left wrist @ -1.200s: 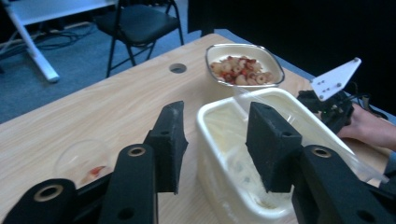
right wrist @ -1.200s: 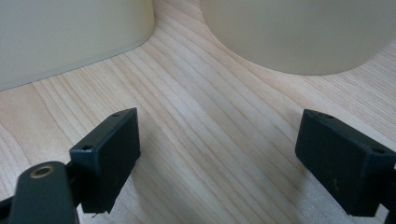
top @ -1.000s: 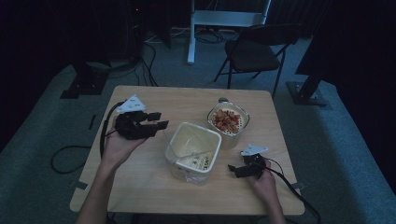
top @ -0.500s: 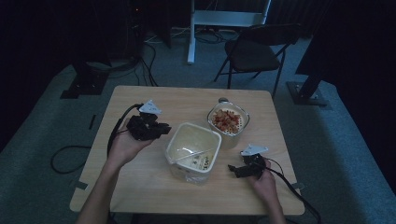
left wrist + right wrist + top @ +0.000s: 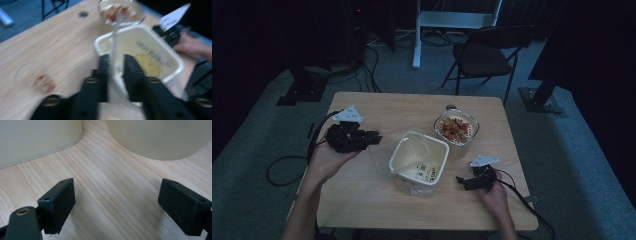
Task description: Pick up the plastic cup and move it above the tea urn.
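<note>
two tools are in play, one in each of the person's hands, over a pale wooden bench (image 5: 412, 107). the left tool (image 5: 371, 138) is held above the left part of the bench, with its jaws pointing toward the middle. in the left gripper view the left tool (image 5: 116, 67) is blurred. its jaws stand narrow and have just been opening. a thin clear wall (image 5: 113, 50) of some see-through container stands between them, close to one jaw, with a sliver of gap on the other side, so the pads do not clamp it. what that container is cannot be told through the blur. just past the jaws sits a square cream tub (image 5: 150, 50), open at the top, and beyond it a round bowl (image 5: 120, 12) with red pieces inside. a small clear cup (image 5: 33, 78) with red bits in it stands apart on the wood.

from the high view the square cream tub (image 5: 418, 160) sits at the middle of the bench, and the round bowl (image 5: 456, 131) is just beside its far right corner. the right tool (image 5: 463, 181) lies low at the near right of the bench, just beside the tub. the right gripper view shows the right tool (image 5: 116, 205) with its jaws spread wide and bare wood between them. they face the gap between the tub (image 5: 37, 140) and the bowl (image 5: 160, 137). a dark folding chair (image 5: 484, 52) stands on the floor beyond the bench.
</note>
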